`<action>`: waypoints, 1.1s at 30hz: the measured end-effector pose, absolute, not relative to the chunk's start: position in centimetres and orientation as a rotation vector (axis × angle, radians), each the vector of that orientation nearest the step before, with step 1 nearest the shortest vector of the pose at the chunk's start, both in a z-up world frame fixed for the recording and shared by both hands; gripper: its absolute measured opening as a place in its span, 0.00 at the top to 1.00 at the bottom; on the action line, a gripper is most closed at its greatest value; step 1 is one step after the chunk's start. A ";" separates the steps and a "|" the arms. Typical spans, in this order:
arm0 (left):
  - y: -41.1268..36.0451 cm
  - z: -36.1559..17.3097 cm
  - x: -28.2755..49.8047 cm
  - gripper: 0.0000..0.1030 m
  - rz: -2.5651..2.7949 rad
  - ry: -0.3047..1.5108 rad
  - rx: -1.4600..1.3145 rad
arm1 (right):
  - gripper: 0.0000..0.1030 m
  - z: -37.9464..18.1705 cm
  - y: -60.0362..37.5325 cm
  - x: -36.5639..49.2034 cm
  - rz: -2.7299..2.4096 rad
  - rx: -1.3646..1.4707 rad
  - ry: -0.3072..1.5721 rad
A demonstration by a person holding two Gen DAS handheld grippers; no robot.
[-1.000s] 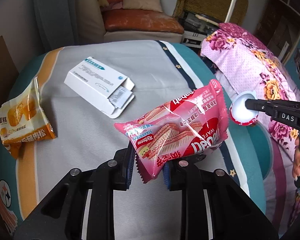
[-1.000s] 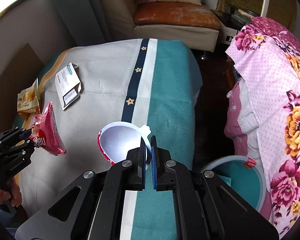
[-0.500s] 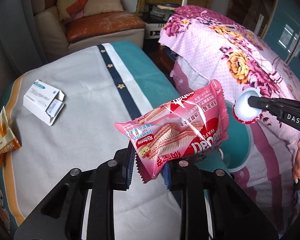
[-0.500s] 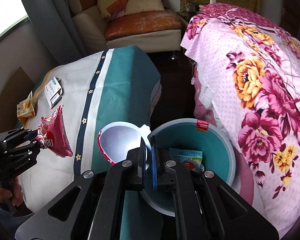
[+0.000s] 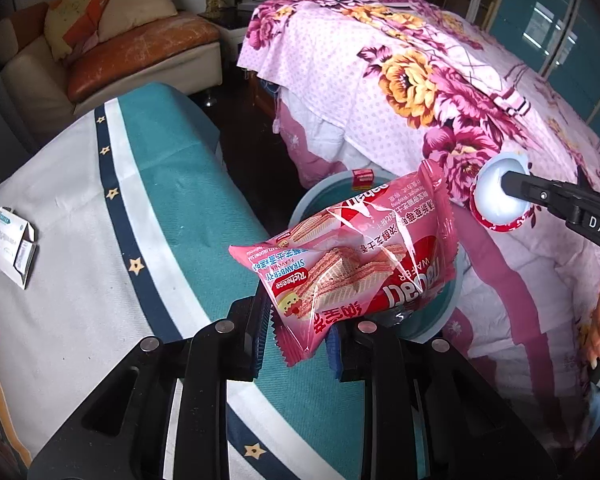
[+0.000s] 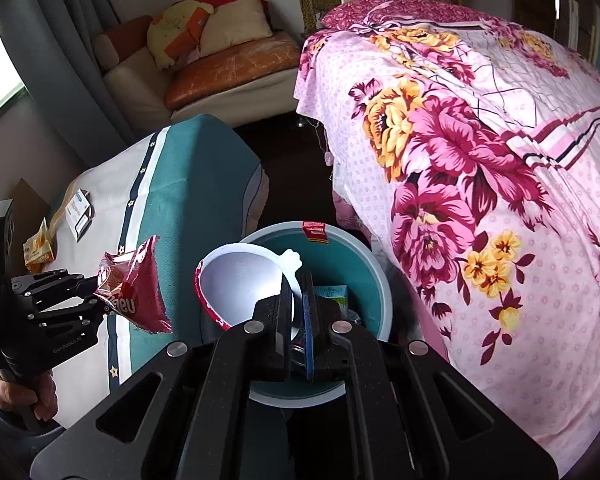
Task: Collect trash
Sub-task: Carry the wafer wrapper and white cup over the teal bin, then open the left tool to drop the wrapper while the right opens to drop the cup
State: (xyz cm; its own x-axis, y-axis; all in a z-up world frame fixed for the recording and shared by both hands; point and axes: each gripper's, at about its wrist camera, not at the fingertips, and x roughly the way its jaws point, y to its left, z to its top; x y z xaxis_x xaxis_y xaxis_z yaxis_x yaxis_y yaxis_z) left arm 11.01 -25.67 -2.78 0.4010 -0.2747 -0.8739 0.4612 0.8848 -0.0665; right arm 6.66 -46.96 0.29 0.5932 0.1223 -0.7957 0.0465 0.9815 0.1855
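Observation:
My left gripper (image 5: 298,328) is shut on a pink strawberry wafer wrapper (image 5: 356,264), held in the air over the table's edge and partly in front of the teal bin (image 5: 440,312). From the right wrist view the same wrapper (image 6: 134,292) hangs left of the bin (image 6: 376,280). My right gripper (image 6: 298,304) is shut on the rim of a white cup lid with a red edge (image 6: 244,276), held above the bin's opening. That lid (image 5: 500,200) shows at the right of the left wrist view. Some trash lies inside the bin.
A white opened box (image 5: 10,240) and a yellow snack wrapper (image 6: 38,246) lie on the striped tablecloth (image 5: 80,260). A bed with a pink floral cover (image 6: 480,160) stands right of the bin. A sofa (image 5: 140,52) is at the back.
Both grippers have swung right, away from the table and toward the bin. The lid now hangs over the bin's opening, and the wafer wrapper is nearer the bin.

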 end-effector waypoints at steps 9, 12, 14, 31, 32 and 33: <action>-28.2 -4.7 11.8 0.76 -0.492 1.114 0.230 | 0.95 -0.9 -49.0 6.8 0.033 0.230 0.944; -28.5 -5.1 12.2 0.74 -0.494 1.126 0.233 | 0.95 -1.3 -49.5 7.0 0.029 0.239 0.949; -28.8 -5.3 12.5 0.72 -0.496 1.133 0.231 | 0.95 -1.5 -49.7 7.1 0.026 0.242 0.953; -30.0 -6.1 12.8 0.25 -0.538 1.130 0.213 | 0.95 -2.5 -50.3 8.4 0.008 0.245 0.985; -29.9 -6.2 12.8 0.25 -0.539 1.131 0.213 | 0.95 -2.6 -50.2 8.5 0.008 0.244 0.988; -29.7 -6.2 12.7 0.25 -0.535 1.129 0.215 | 0.95 -2.6 -50.1 8.6 0.008 0.243 0.990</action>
